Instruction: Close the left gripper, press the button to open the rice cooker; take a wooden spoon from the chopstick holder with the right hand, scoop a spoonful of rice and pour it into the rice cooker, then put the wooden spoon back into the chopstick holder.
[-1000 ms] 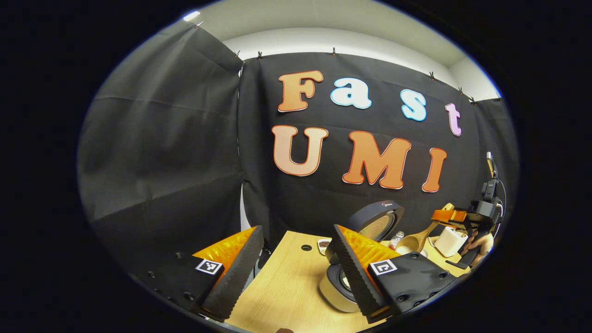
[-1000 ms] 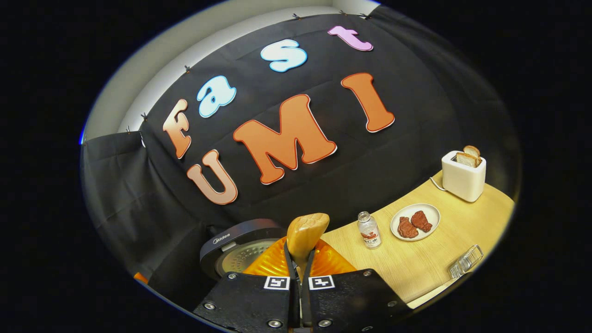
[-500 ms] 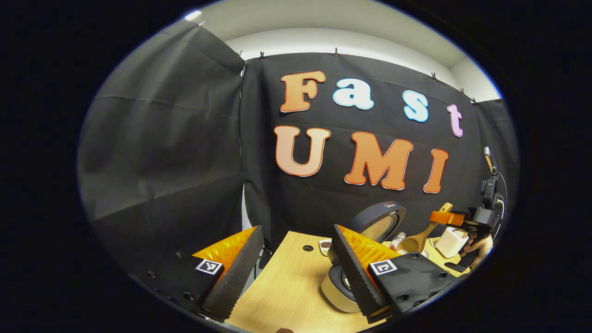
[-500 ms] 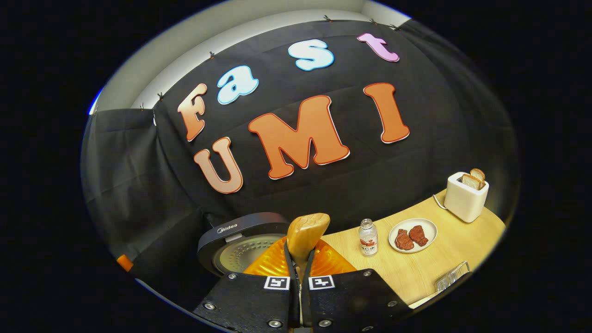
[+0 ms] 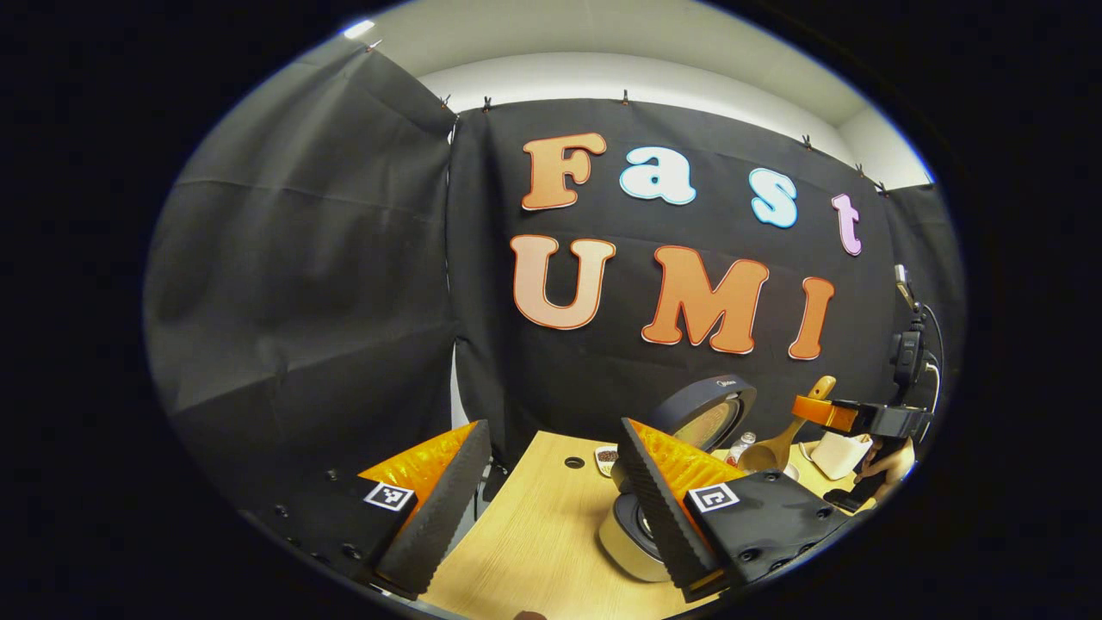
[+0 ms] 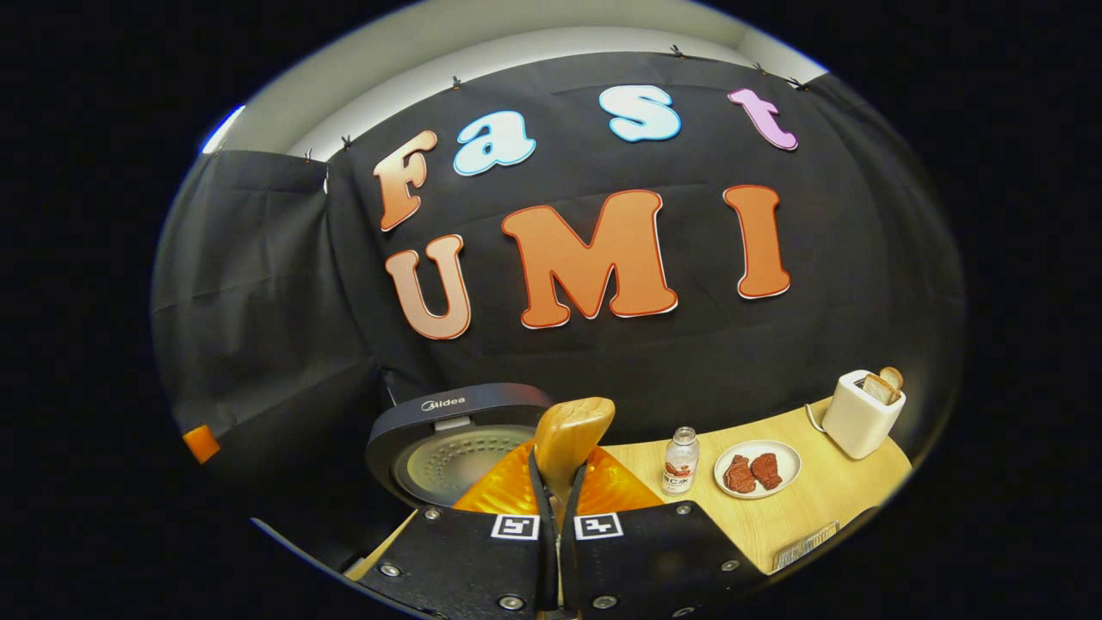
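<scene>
Wooden spoon (image 6: 570, 435) clamped in right gripper (image 6: 558, 508) (upright), rice cooker (image 6: 456, 439) behind

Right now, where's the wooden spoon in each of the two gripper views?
Left gripper view: the wooden spoon is at far right, held by the right gripper, bowl hanging low.
Right gripper view: its handle end stands bottom centre, clamped between the fingers.
Shared landmark: the open rice cooker lid.

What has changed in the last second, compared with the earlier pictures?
The right gripper levelled out from its tilt while staying shut on the wooden spoon, whose bowl rose slightly beside the open rice cooker. The left gripper stayed open and almost still. Bottle, plate and toaster did not move.
</scene>
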